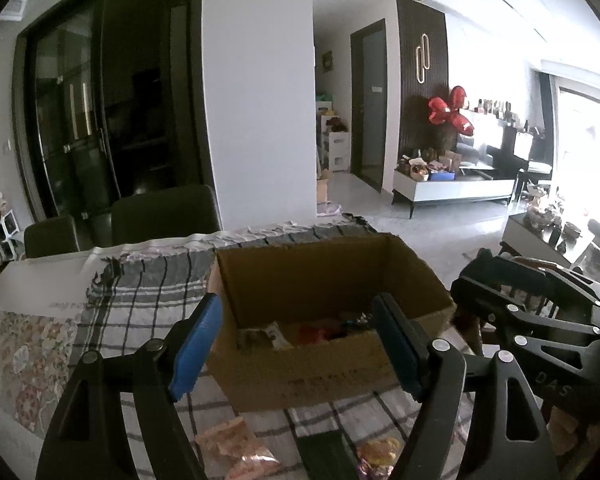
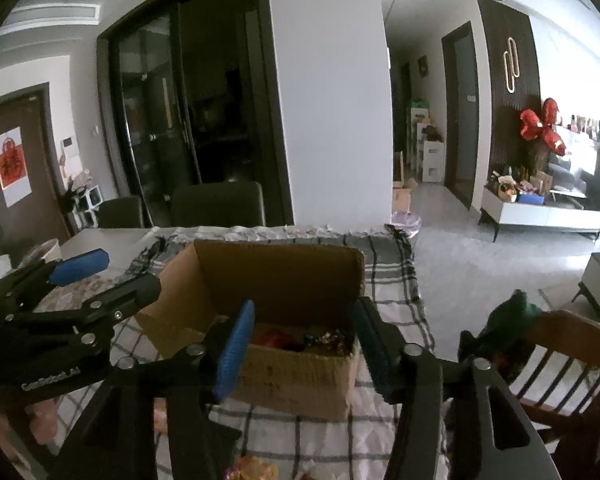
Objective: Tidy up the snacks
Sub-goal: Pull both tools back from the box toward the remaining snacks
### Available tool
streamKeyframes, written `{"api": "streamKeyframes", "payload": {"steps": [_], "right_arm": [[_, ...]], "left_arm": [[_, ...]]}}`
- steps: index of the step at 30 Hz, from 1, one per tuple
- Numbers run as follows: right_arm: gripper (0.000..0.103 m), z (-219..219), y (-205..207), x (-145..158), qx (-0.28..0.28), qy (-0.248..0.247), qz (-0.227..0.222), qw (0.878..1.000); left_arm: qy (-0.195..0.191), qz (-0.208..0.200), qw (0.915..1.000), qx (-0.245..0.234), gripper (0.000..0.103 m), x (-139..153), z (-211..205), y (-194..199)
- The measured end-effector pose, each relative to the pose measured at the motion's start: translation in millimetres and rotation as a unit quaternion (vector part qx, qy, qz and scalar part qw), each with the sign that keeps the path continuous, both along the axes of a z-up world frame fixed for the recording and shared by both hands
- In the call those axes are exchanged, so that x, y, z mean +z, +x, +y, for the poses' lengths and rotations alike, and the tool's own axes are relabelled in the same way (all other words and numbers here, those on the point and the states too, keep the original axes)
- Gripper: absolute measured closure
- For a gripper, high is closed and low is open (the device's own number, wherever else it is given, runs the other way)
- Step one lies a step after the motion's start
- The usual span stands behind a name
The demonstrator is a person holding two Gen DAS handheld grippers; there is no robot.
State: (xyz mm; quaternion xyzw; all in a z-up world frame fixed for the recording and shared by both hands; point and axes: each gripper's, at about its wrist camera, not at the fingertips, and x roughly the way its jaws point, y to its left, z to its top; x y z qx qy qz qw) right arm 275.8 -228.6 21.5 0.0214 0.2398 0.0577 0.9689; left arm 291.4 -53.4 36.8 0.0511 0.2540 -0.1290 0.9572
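An open cardboard box (image 1: pixel 320 276) stands on a checked cloth (image 1: pixel 140 300) on the table, with several snack packs (image 1: pixel 296 334) inside. It also shows in the right wrist view (image 2: pixel 276 280). My left gripper (image 1: pixel 296 344) is open and empty, held just in front of the box; it also shows in the right wrist view (image 2: pixel 108 272). My right gripper (image 2: pixel 300 348) is open and empty before the box. Loose snacks lie near me: a pink packet (image 1: pixel 236 444), a dark green pack (image 1: pixel 324 456) and a yellow packet (image 1: pixel 380 452).
Two dark chairs (image 1: pixel 164 212) stand behind the table. A wooden chair (image 2: pixel 568 364) with a green cloth (image 2: pixel 508 316) on it is at the right. A white pillar (image 1: pixel 260 92) rises behind the table. A floral cloth (image 1: pixel 24 352) covers the left.
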Motion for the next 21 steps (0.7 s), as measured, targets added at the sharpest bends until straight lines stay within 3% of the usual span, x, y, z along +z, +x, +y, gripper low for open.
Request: {"api": "streamKeyframes", "payload": {"steps": [8, 21], "right_arm": [[0.049, -3.8, -25.3, -6.3, 0.003, -0.003, -0.002, 1.0], [0.049, -11.0, -52.7, -39.6, 0.01, -0.007, 0.038, 0.999]], "left_arm": [[0.005, 0.001, 1.0, -0.004, 0.026, -8.9, -4.8, -28.7], [0.011, 0.037, 0.9991, -0.016, 0.026, -46.3, -10.7, -61.7]]}}
